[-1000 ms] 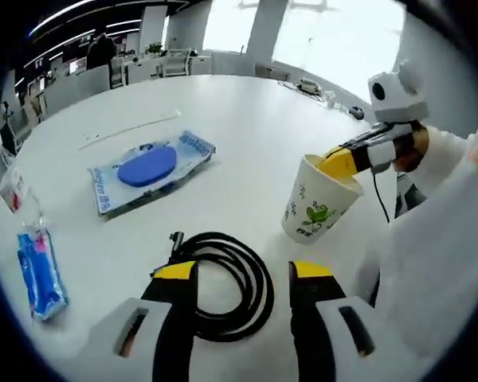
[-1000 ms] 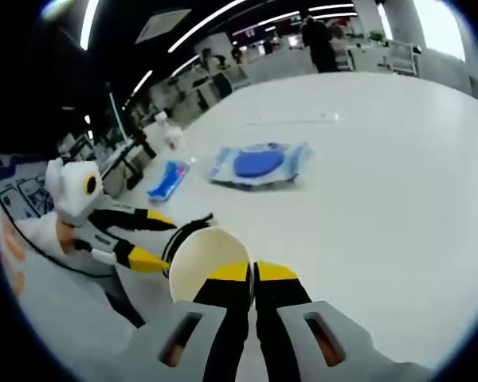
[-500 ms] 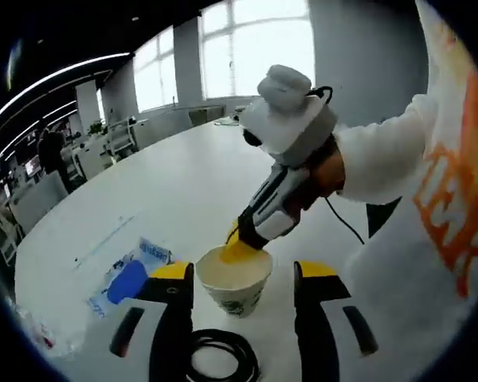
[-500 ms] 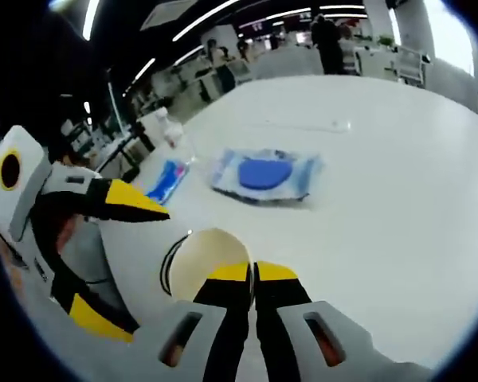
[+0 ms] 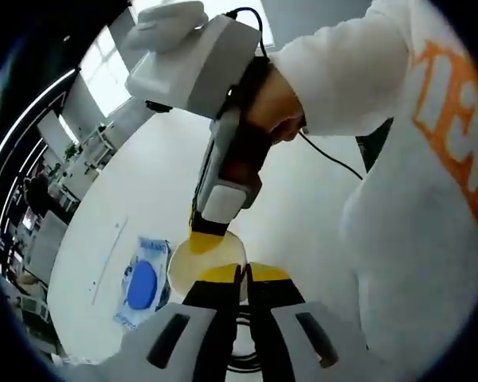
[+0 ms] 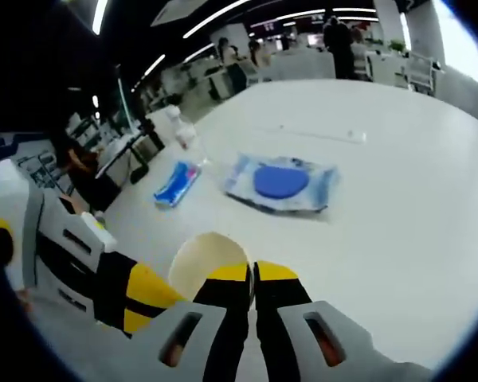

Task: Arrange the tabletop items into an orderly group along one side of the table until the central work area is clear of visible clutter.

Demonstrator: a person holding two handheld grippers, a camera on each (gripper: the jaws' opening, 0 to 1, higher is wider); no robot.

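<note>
A: In the left gripper view, where does the paper cup (image 5: 207,256) sit?
B: Both hold its rim: left gripper (image 5: 244,273) fingers pinched shut on the near edge, right gripper (image 5: 208,239) on the far one. A black cable (image 5: 240,364) coils below.

A: And the right gripper view?
B: Right gripper (image 6: 253,272) clamps the cup (image 6: 203,259). On the bench (image 6: 398,199), the blue-disc packet (image 6: 283,182), small blue packet (image 6: 176,182) and bottle (image 6: 183,135) lie scattered; most tidying remains.

We see a cream paper cup (image 6: 208,261), yellow-and-black jaw tips on both grey grippers, a clear packet (image 6: 283,184) printed in blue holding a blue disc (image 6: 280,181), a white table (image 6: 398,167), and an orange-lettered white sleeve (image 5: 398,95).
</note>
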